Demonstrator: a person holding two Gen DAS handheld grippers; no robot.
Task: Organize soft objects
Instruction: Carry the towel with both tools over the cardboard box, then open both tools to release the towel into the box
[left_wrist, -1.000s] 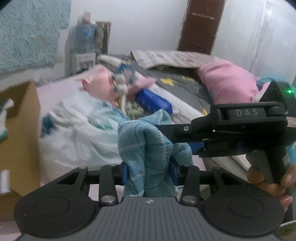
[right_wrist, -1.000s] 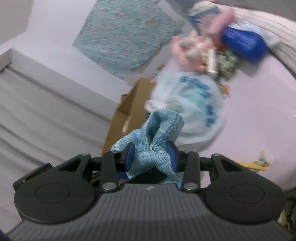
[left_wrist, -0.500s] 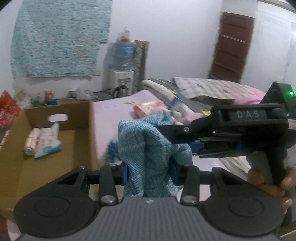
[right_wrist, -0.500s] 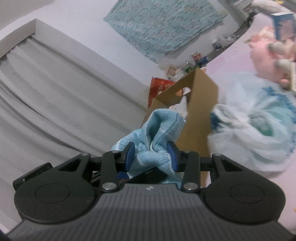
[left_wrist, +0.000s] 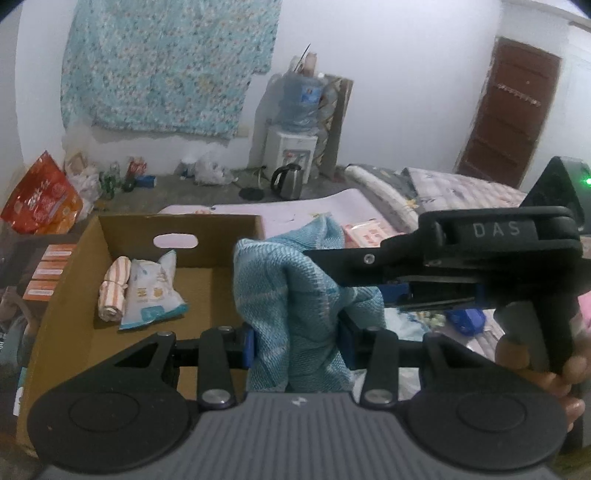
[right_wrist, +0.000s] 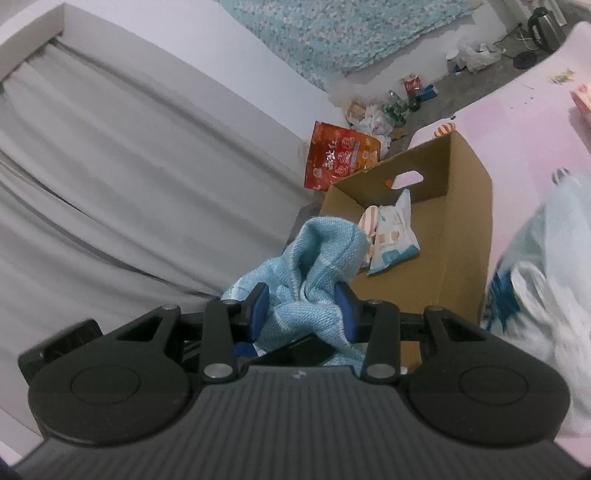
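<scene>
Two grippers clamped on one blue woven cloth, beside the open cardboard box.

Left gripper: jaws narrow, pads pressing bunched cloth between them. Right gripper: same cloth pinched, its fingers crossing just ahead of the left jaws. Beyond the jaws, inside the box: striped roll touching white packet.

Rolled cloth left of packet, both inside cardboard box
</scene>
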